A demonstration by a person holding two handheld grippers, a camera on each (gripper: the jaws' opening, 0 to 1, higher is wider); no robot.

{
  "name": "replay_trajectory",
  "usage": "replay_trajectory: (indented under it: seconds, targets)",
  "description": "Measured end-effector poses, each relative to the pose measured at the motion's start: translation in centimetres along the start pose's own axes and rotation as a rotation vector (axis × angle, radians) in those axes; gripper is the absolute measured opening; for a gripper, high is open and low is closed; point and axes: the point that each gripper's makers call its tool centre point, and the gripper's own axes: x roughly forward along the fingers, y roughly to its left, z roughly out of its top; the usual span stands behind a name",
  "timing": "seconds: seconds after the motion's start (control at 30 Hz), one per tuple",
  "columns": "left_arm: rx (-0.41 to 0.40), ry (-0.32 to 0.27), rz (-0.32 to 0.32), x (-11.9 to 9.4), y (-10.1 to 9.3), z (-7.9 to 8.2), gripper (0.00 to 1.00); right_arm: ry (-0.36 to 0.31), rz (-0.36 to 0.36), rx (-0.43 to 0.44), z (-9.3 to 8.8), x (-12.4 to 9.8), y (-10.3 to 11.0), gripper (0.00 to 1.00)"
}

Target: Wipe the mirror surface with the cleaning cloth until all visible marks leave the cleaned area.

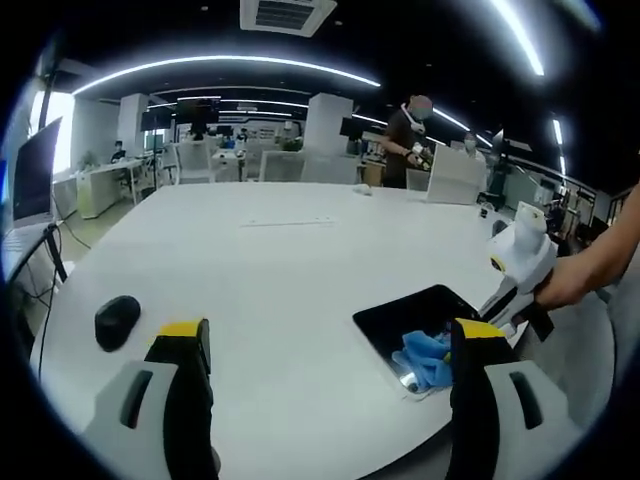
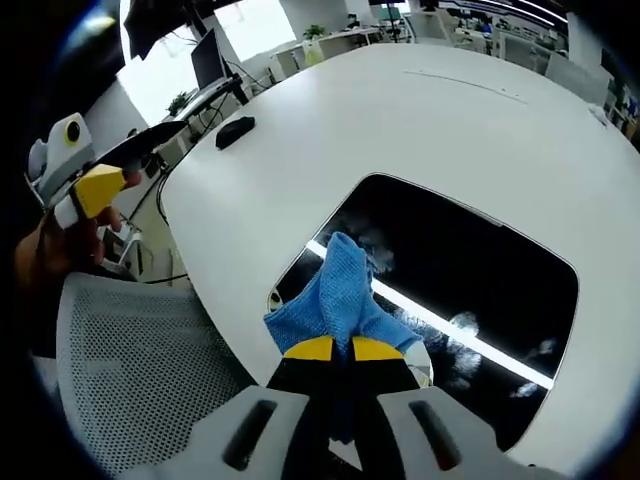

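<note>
cloth (image 2: 340, 290) on mirror (image 2: 470, 270), mirror on table (image 2: 420, 110), mouse (image 1: 117, 320) well apart

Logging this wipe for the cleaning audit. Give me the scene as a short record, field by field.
surface: white table
mirror: lies flat near the table edge, reflecting a ceiling light strip
marks: whitish smudges on the glass, so wiping is not finished
cloth: blue cleaning cloth, resting on the mirror
right gripper: jaws closed on the cloth
left gripper: jaws apart, holding nothing, above the table
other item: dark computer mouse on the table
nearby: mesh chair beside the table
</note>
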Motion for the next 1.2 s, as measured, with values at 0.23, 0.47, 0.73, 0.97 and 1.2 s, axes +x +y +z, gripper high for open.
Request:
replay_trajectory:
  seconds: [0.23,0.47,0.73,0.97,1.2]
  targets:
    - [-0.001,0.007,0.004,-0.6,0.2,-0.3,0.99,0.006,-0.010,0.000,-0.5,-0.5,-0.9,0.00]
    - [0.005,0.005,0.004,-0.8,0.0,0.1,0.99,0.007,-0.020,0.001,-1.1,-1.1,-1.8,0.00]
    - [0.017,0.007,-0.015,-0.5,-0.1,0.2,0.99,0.019,-0.025,0.032,-1.5,-1.8,-3.0,0.00]
    - [0.021,0.004,-0.012,-0.4,0.2,0.7,0.99,0.027,-0.024,0.044,-1.6,-2.0,-3.3,0.00]
    - [0.015,0.009,-0.009,-0.2,0.4,0.4,0.99,0.018,-0.033,0.043,-0.9,-1.8,-3.7,0.00]
